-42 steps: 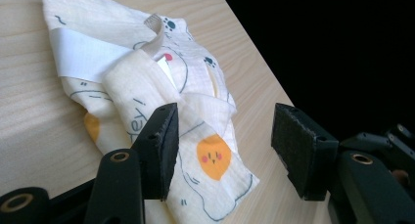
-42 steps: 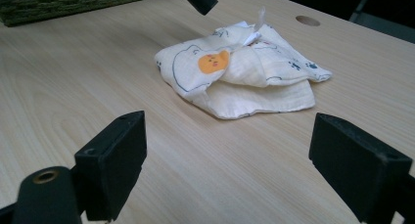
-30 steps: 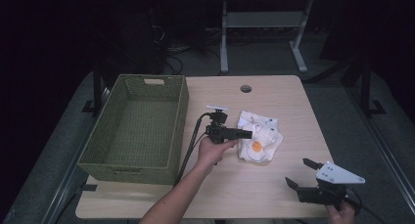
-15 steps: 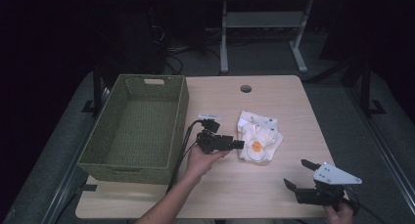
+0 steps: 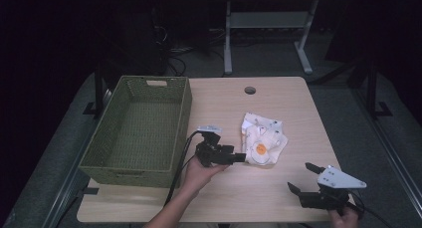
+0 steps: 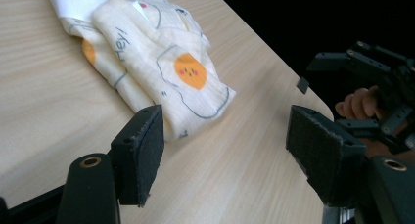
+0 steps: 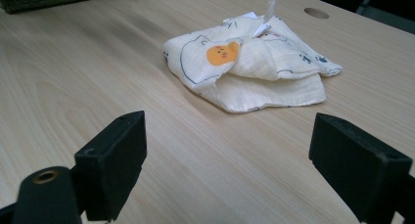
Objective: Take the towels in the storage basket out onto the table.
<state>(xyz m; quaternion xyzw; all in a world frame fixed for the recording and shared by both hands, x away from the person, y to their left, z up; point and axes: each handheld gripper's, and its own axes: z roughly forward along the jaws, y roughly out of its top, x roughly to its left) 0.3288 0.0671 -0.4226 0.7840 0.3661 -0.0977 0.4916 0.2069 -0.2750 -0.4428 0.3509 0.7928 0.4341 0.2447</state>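
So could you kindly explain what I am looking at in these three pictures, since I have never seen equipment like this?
There is no robot: a person holds a hand-held gripper in each hand. The high view looks down on a light wooden table. Each of the other two pictures comes from a camera on one gripper, looking along its two black fingers. On the table stand a green woven rectangular basket and a folded white cloth printed with orange faces. The left gripper is open, close beside the cloth. The right gripper is open too, nearer the person. Neither holds anything.
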